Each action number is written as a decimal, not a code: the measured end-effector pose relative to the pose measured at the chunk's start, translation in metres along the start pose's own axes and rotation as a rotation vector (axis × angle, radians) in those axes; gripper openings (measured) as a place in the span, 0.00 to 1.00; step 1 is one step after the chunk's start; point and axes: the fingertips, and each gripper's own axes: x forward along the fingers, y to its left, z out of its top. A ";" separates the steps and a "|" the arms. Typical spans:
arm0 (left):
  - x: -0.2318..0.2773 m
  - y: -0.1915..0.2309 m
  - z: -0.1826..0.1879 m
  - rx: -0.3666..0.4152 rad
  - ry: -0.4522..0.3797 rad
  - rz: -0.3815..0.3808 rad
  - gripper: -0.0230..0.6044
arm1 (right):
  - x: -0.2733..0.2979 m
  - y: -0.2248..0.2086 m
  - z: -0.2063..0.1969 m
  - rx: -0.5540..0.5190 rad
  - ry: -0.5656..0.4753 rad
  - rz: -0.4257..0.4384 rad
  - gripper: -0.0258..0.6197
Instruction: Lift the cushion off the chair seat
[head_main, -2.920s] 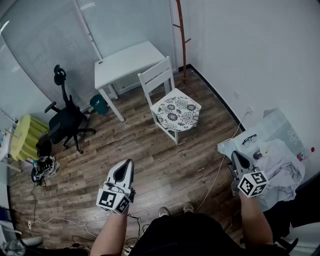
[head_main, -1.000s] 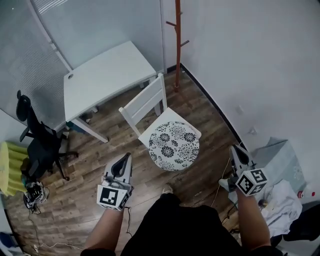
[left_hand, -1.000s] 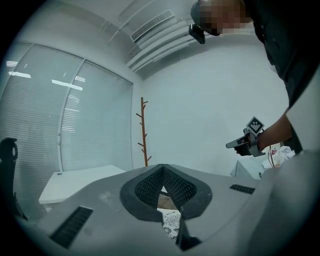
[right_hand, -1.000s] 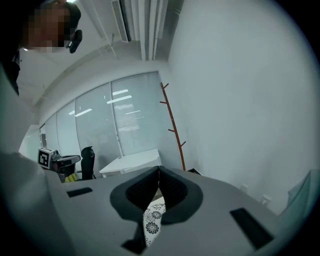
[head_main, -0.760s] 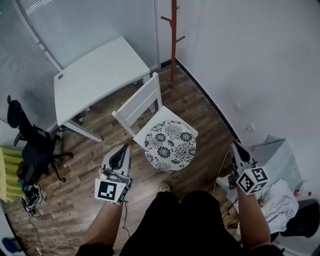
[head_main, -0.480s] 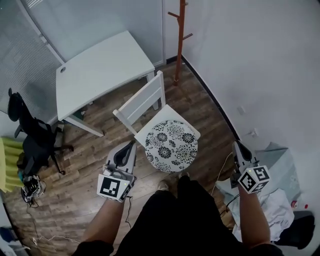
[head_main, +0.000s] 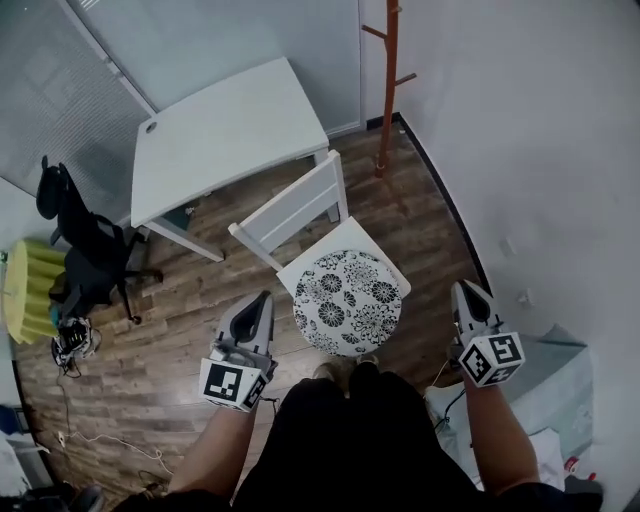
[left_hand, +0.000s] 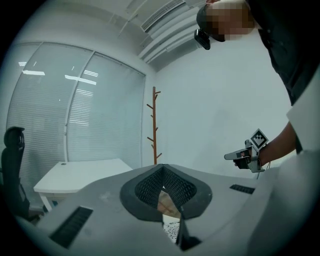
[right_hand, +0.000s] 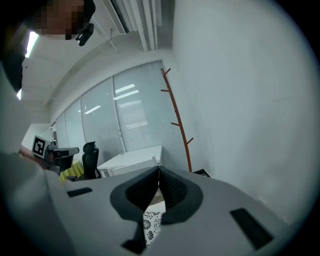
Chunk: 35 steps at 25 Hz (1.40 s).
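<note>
A round cushion (head_main: 350, 302) with a black-and-white flower print lies on the seat of a white wooden chair (head_main: 295, 212), right in front of me. My left gripper (head_main: 263, 298) hangs just left of the seat, shut and holding nothing. My right gripper (head_main: 459, 289) is off to the right of the seat, a little apart from it, also shut and holding nothing. In the left gripper view, a small patch of the cushion (left_hand: 170, 230) shows below the closed left gripper (left_hand: 162, 172). The right gripper view shows the cushion (right_hand: 149, 223) under the closed right gripper (right_hand: 159, 172).
A white table (head_main: 230, 125) stands behind the chair. A red-brown coat stand (head_main: 388, 90) rises by the white wall on the right. A black office chair (head_main: 88, 250) and a yellow-green object (head_main: 26, 290) are at the left. Pale cloth (head_main: 560, 375) lies at the lower right.
I have walked up to the chair, so it went from far across the floor to just in front of me between the two grippers. Both grippers stayed shut.
</note>
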 end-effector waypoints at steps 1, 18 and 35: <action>0.003 0.003 0.001 0.025 0.009 0.010 0.04 | 0.006 -0.003 -0.004 -0.005 0.000 0.010 0.05; 0.052 0.068 -0.143 0.090 0.155 0.057 0.04 | 0.109 -0.010 -0.115 -0.073 0.124 0.069 0.05; 0.076 0.076 -0.341 -0.024 0.285 -0.020 0.04 | 0.162 -0.028 -0.275 -0.059 0.277 0.071 0.05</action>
